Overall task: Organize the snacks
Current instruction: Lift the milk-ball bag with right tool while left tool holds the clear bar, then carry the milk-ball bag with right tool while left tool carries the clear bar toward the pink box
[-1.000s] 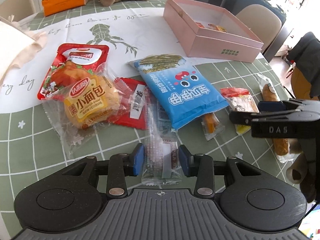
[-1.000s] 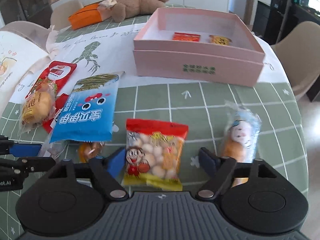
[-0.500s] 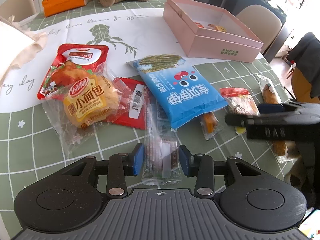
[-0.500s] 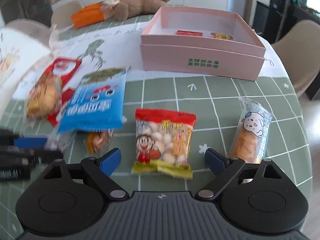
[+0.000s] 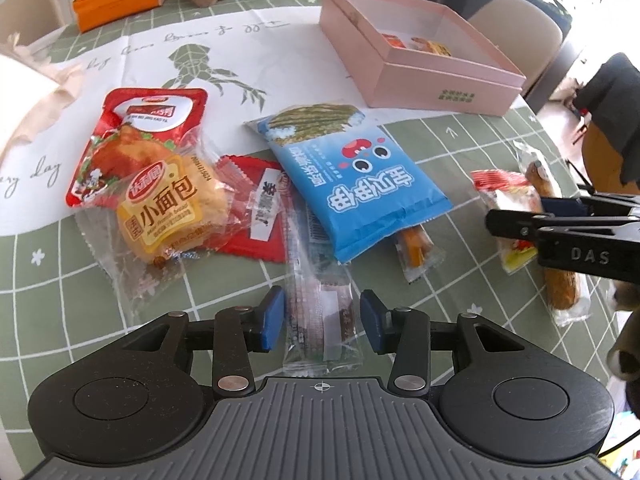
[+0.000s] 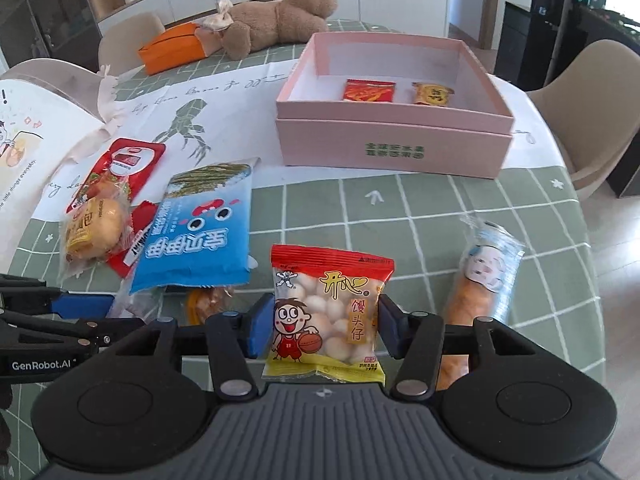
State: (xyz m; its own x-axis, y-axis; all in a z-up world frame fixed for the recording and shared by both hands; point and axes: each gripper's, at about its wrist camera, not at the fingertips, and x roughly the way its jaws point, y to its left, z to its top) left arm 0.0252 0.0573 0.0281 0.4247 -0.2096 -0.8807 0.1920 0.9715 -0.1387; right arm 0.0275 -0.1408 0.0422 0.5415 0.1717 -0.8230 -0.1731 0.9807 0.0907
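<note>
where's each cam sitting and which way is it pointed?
Left wrist: on left gripper, low over the table, facing the clear packet and pink box; right gripper enters at right.
Right wrist: on right gripper, facing the ball snack bag and box; left gripper at left.
Shared: box, blue bag, bear.

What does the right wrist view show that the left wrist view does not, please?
Only the right wrist view shows the right gripper closed around the red-topped snack bag, and the box's contents clearly. Only the left wrist view shows the left gripper open astride a clear wrapped bar. Both show the pink box, blue packet and teddy bear.
</note>
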